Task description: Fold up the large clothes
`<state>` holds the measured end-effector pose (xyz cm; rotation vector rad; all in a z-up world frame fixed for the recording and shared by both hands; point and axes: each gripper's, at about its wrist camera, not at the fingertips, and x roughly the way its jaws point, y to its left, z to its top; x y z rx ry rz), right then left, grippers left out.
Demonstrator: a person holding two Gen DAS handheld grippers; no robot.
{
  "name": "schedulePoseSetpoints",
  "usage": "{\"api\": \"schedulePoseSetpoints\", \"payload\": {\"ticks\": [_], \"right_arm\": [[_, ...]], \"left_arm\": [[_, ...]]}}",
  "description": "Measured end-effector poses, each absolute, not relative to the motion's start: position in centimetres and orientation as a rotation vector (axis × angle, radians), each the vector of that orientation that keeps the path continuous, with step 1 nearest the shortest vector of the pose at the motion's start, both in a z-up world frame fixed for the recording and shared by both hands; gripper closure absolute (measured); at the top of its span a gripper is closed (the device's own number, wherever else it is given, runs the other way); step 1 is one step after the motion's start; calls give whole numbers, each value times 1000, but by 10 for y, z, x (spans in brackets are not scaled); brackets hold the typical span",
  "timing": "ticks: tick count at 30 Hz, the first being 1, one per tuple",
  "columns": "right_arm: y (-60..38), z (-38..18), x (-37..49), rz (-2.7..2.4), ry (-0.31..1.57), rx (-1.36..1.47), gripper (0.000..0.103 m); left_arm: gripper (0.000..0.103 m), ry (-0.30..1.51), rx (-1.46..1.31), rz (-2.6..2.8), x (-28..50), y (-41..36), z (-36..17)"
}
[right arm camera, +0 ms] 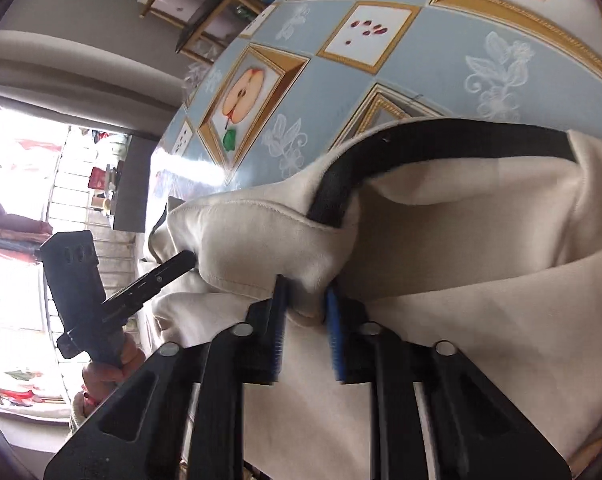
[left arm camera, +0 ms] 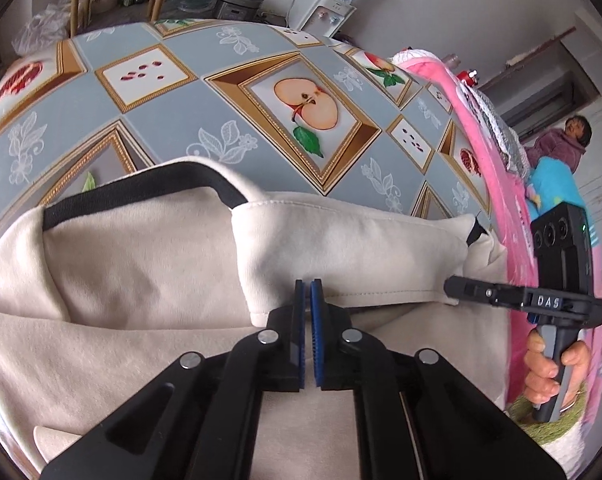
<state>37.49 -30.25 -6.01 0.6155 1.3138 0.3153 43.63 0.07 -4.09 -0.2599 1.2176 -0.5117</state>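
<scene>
On the fruit-patterned counter (left arm camera: pixel 205 92) the cream garment (left arm camera: pixel 149 264) lay crosswise, its stitched hem running side to side between both hands: left tool (left arm camera: pixel 307 284) pressed together on that hem, right tool (right arm camera: pixel 307 294) pinching a bunched fold.

Garment (left arm camera: pixel 149 264): cream, black trim band (left arm camera: pixel 205 176). Tablecloth (left arm camera: pixel 205 92): grey-blue, white floral motifs, gold-framed panels of halved apple, pomegranate, red seeds. Grippers (left arm camera: pixel 306 286) (right arm camera: pixel 307 294): black, blue pads (right arm camera: pixel 333 332). Pink cloth (left arm camera: pixel 501 184) at table edge.
</scene>
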Motion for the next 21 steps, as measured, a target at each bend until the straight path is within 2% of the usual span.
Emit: {"api": "schedulePoseSetpoints", "payload": {"ticks": [2,5,9,13,14,16,21], "right_arm": [[-297,-49,376,292,1272,516,93],[-280,-34,377,255,1195,263,93],[-255,-45,369,237,1157,-38,91],[-264,-44,364,249,1181,20,89],[-266,-42,362,244,1181,23,87],[-270,-37,355,219,1174,26,74],[-291,-3,336,147,1071,121,72]], "left_arm": [[99,1207,-207,-508,435,-5,-39],[99,1186,-125,-503,432,-13,-37],[99,1154,-7,-495,426,-24,-34],[99,1150,43,-497,423,-27,-33],[99,1151,46,-496,423,-28,-33],[99,1156,41,-495,424,-28,-33],[99,1158,36,-495,425,-27,-34]]}}
